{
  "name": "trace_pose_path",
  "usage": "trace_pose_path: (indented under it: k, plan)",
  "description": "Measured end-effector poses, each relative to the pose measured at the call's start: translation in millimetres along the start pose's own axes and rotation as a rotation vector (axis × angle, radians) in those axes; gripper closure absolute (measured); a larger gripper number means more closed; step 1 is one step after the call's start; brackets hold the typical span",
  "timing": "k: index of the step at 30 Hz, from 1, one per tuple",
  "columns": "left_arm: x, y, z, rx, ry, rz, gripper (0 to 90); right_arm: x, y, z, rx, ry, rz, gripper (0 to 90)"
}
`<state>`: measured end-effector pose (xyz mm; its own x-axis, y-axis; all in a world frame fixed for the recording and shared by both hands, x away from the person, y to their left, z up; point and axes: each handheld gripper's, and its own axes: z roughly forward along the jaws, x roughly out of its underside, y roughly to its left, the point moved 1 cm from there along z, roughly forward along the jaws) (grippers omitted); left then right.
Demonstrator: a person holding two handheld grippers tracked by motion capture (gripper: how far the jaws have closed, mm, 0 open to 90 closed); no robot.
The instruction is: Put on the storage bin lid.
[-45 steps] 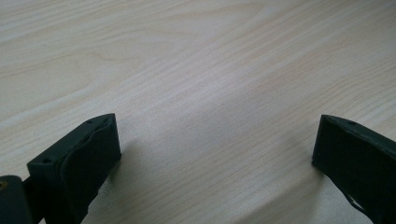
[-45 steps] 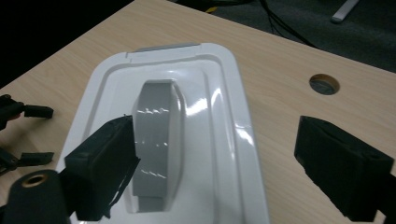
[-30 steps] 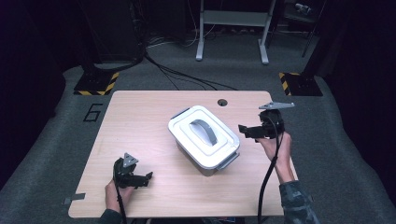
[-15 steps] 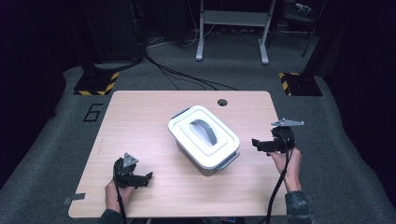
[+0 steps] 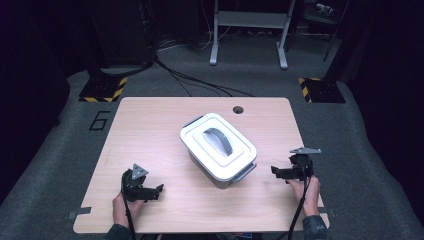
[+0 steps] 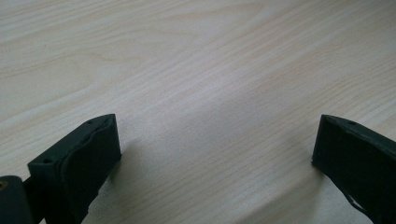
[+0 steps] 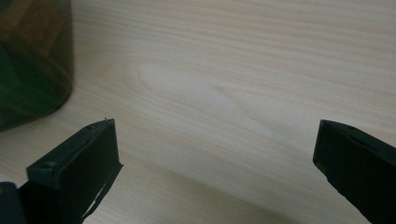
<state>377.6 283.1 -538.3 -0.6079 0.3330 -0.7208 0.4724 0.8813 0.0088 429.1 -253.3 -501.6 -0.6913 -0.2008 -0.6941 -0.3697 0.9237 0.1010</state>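
At frame centre in the high view I see the white rectangular plastic box with a grey handle on its lid [image 5: 218, 149], lid on, contents hidden. My left gripper [image 5: 150, 192] rests lower left on the light wooden table [image 5: 150, 125], jaws spread, empty. My right gripper [image 5: 280, 171] sits lower right, just beside the box, jaws apart, holding nothing.

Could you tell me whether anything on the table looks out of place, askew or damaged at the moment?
Only mildly: the lidded box sits skewed, its sides at an angle to the table edges. Its lid with the grey handle looks seated, with no spill or damage visible. The left gripper and right gripper rest open, apart from it.
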Motion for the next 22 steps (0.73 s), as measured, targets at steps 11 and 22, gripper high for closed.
trace_pose_path:
  k: [11, 22]
  plan:
    - [0.0, 0.0, -0.1, 0.000, 0.001, 0.001, 0.8, 33.8, 0.2, 12.4, 0.108, -0.007, -0.033, 0.0]
    - [0.0, 0.5, -0.8, -0.004, 0.010, 0.015, 0.8, 40.5, 2.5, 9.1, 0.124, -0.025, -0.010, 0.0]
